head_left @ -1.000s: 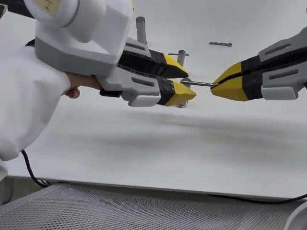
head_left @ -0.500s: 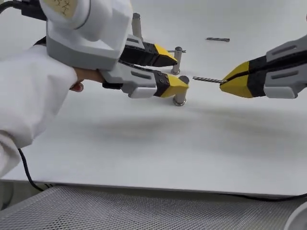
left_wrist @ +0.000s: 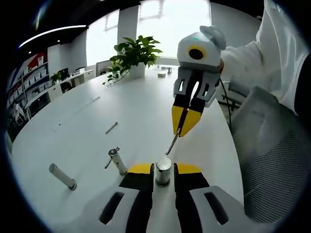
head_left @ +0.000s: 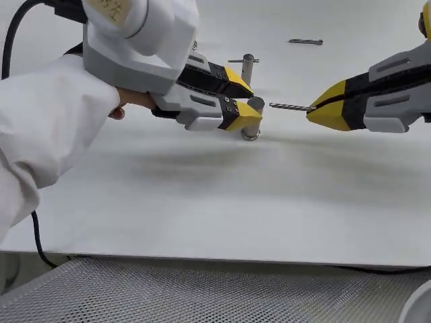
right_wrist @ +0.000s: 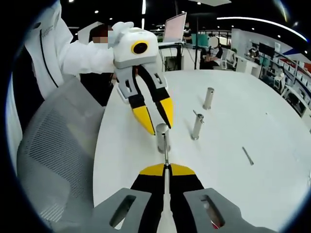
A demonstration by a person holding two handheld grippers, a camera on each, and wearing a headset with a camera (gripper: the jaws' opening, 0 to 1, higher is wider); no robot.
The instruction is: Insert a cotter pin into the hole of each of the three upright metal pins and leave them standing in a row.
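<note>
The near metal pin (head_left: 256, 105) (left_wrist: 163, 167) (right_wrist: 163, 136) stands upright between the yellow jaws of my left gripper (head_left: 252, 102) (left_wrist: 164, 174), which is shut on it. My right gripper (head_left: 311, 108) (right_wrist: 166, 168) is shut on a cotter pin (head_left: 289, 106) (left_wrist: 172, 144) (right_wrist: 165, 154). The cotter pin lies level and points at the near pin's top, with its tip a short gap to the right of it. A second upright pin (head_left: 247, 68) (left_wrist: 117, 161) (right_wrist: 197, 126) has a cotter pin through its head. The third pin (left_wrist: 62, 176) (right_wrist: 208, 98) stands farther back.
A loose cotter pin (head_left: 305, 42) (left_wrist: 112, 127) (right_wrist: 248, 156) lies on the white table (head_left: 222, 202) beyond the pins. A mesh chair seat (head_left: 168, 296) sits below the table's near edge. A potted plant (left_wrist: 133, 56) stands at the far end.
The right gripper drew the cotter pin back to the right: a second ago its tip reached the near pin, now a small gap separates them. The left gripper keeps its hold.
</note>
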